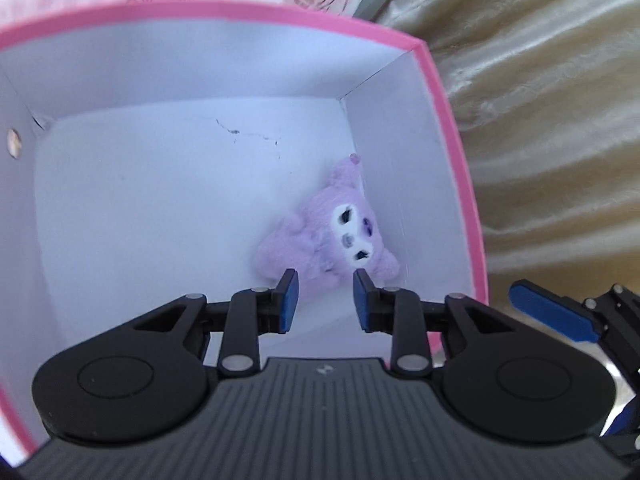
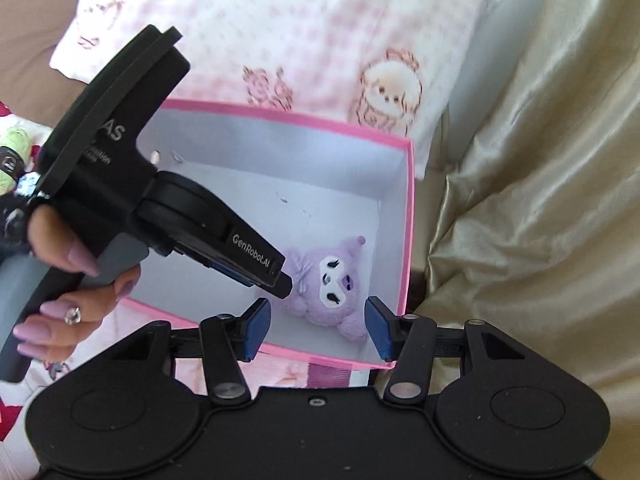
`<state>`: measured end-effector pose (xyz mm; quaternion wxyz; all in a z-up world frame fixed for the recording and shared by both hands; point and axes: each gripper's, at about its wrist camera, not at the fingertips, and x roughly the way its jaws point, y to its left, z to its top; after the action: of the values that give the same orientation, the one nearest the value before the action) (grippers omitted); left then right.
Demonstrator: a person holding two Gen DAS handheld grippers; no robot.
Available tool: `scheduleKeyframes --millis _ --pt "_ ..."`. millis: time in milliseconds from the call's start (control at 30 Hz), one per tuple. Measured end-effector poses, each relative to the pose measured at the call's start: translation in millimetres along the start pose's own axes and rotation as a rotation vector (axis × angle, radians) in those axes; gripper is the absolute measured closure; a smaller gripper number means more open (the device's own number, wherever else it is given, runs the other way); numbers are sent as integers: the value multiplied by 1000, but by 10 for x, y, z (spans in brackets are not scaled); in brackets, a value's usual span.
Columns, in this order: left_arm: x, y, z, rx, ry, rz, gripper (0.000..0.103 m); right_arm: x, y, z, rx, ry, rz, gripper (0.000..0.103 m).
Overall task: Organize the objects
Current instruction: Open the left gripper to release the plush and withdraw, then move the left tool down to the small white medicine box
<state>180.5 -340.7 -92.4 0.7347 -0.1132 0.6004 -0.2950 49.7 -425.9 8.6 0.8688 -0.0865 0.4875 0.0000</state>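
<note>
A purple plush toy (image 1: 320, 232) lies on the white floor of a pink-rimmed box (image 1: 280, 12), against its right wall. My left gripper (image 1: 325, 302) is open and empty, inside the box just above the plush. In the right wrist view the plush (image 2: 332, 284) lies in the same box (image 2: 410, 216). My left gripper (image 2: 276, 276) reaches in from the left beside the plush, held by a hand. My right gripper (image 2: 318, 328) is open and empty, hovering over the box's near rim. Its blue pad also shows in the left wrist view (image 1: 552, 310).
The box sits on a bed with a pink patterned pillow (image 2: 304, 32) behind it. Gold satin fabric (image 2: 540, 200) lies to the right. Green yarn (image 2: 12, 152) and other small items lie at the far left.
</note>
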Motion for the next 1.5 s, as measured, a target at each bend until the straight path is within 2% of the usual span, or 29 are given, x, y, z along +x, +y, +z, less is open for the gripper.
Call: scheduleKeyframes --millis 133,267,367,467,600,700,867,1033,1167,1267,1333,1433,1500 --pt "-361 -42 -55 55 -10 8 68 -272 80 -4 30 -50 17 44" --pt "-727 -75 -199 114 -28 38 64 -419 133 -11 48 -77 75 44" --pt "-1174 7 -320 149 -32 49 64 -543 222 -43 46 -91 75 43" --pt "-1480 27 -441 175 -62 61 64 -746 348 -73 38 -122 115 41" --pt "-1885 101 -589 209 -100 62 62 -953 554 -50 -7 -167 165 33" --pt "-2145 157 -709 265 -131 109 62 -1055 753 -48 -65 -194 201 30" --pt "-2509 380 -771 248 -163 169 62 -1126 1086 -39 -122 -227 252 27" --pt "-2632 713 -853 218 -150 204 57 -1012 1402 -34 -118 -219 349 24" --pt "-2531 1090 -911 178 -143 222 51 -670 1725 31 -110 -179 416 24" --pt "-2439 1400 -897 118 -132 220 49 -376 1921 72 -77 -148 414 24" --pt "-2360 1597 -870 88 -113 247 48 -220 2020 103 -54 -143 423 24" --pt "-2256 1872 -853 55 -78 269 48 -27 2185 142 -73 -142 424 24" --pt "-2226 2021 -856 40 -84 261 46 85 2281 132 -87 -162 416 24"
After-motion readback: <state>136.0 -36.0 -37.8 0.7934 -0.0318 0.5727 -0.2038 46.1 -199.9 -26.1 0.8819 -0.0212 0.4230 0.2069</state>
